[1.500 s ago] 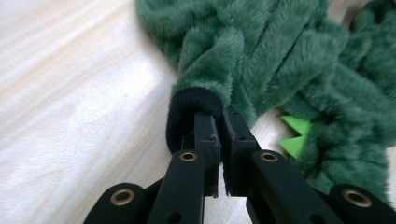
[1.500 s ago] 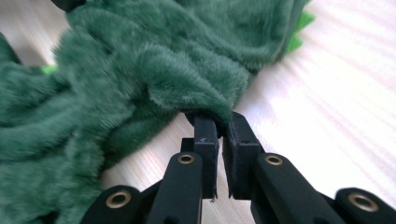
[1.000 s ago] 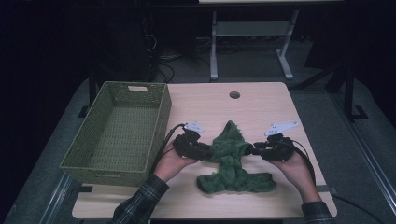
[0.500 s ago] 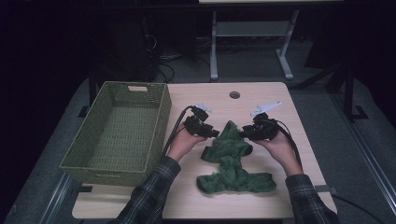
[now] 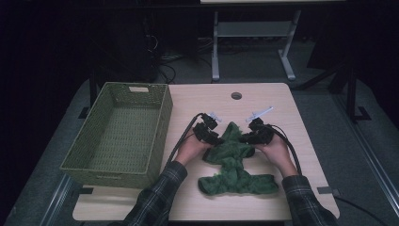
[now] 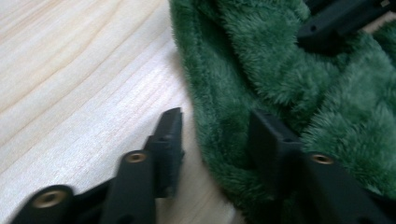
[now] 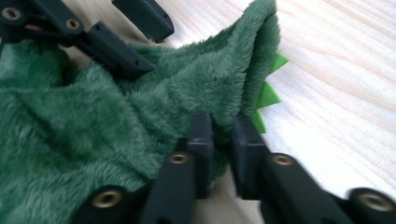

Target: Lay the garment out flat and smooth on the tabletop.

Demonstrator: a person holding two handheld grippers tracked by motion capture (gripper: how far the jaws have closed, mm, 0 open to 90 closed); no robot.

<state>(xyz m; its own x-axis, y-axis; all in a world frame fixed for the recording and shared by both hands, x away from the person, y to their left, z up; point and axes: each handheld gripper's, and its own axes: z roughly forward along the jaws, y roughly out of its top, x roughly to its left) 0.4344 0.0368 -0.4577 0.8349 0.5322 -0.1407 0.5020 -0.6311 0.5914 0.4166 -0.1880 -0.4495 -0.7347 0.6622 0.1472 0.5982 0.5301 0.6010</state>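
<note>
A green fleece garment (image 5: 233, 162) lies crumpled on the wooden table (image 5: 282, 103). My left gripper (image 5: 214, 139) sits at the left edge of its upper part. In the left gripper view its jaws (image 6: 217, 119) have just been closing and straddle the garment (image 6: 280, 70) edge, one jaw on bare wood, with a gap still showing. My right gripper (image 5: 247, 138) is at the right edge. Its jaws (image 7: 223, 121) have just been closing and now pinch the garment (image 7: 93, 121) fold beside light-green felt spikes (image 7: 268, 95).
A woven green basket (image 5: 162, 117) stands on the left of the table, close to the left forearm. A round cable hole (image 5: 236, 95) sits at the table's far middle. A metal stand's legs (image 5: 216, 56) are behind the table.
Both hands went from the garment's sides inward to its upper part, then lowered onto its edges. The right jaws have closed on the fold; the left jaws have narrowed.
</note>
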